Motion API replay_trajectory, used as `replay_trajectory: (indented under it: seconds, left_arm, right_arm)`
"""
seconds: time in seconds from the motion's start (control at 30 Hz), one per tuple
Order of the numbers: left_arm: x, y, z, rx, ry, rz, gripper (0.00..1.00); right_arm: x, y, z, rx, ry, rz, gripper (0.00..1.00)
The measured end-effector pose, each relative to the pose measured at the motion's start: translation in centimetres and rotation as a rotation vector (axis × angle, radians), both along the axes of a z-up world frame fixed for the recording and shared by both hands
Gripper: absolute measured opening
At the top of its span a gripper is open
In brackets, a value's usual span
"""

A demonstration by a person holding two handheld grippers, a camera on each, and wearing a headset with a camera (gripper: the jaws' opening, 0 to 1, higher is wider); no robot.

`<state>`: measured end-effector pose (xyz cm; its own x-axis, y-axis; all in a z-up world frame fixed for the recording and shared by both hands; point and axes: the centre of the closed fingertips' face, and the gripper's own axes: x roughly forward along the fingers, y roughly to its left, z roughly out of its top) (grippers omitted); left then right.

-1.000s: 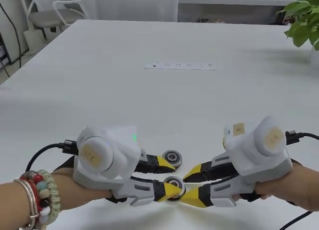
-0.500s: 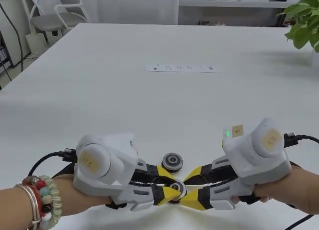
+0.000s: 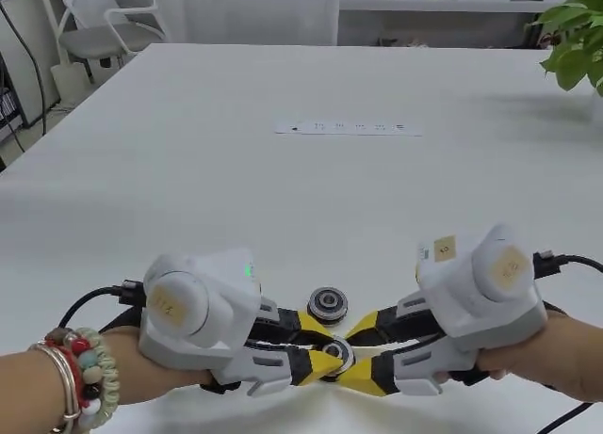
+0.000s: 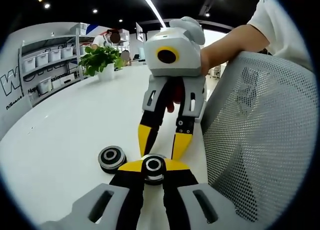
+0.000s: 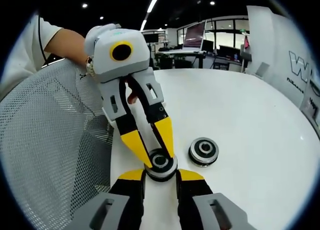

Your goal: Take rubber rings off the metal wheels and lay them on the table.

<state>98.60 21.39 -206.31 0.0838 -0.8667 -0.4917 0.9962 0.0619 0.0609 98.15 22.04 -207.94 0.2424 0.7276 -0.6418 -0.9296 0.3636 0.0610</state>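
The left claw (image 3: pixel 323 345) and right claw (image 3: pixel 358 351) are pale grey-white with black arms and yellow tips. The wheel (image 3: pixel 335 350) is silver with a black rim; so is the second wheel (image 3: pixel 327 302) just behind the wheel. The desk (image 3: pixel 283 199) is plain white.

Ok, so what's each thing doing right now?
left gripper: shut on held wheel
right gripper: shut on held wheel, from the opposite side
held wheel: clamped between both grippers
loose wheel: flat on table, untouched, black ring on
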Motion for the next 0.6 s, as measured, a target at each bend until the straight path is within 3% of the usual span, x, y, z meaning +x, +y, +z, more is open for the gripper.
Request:
replay_trajectory:
  seconds: [0.4,0.6]
  left_arm:
    - [-0.03,0.00,0.07,-0.007,0.004,0.004,0.09]
    - [0.01,0.06,0.07,-0.010,0.004,0.008,0.09]
  right_arm:
    - [-0.22,-0.50,0.03,-0.012,0.030,-0.003,0.15]
    - [-0.04,-0.99,-0.30,-0.043,0.026,-0.013,0.02]
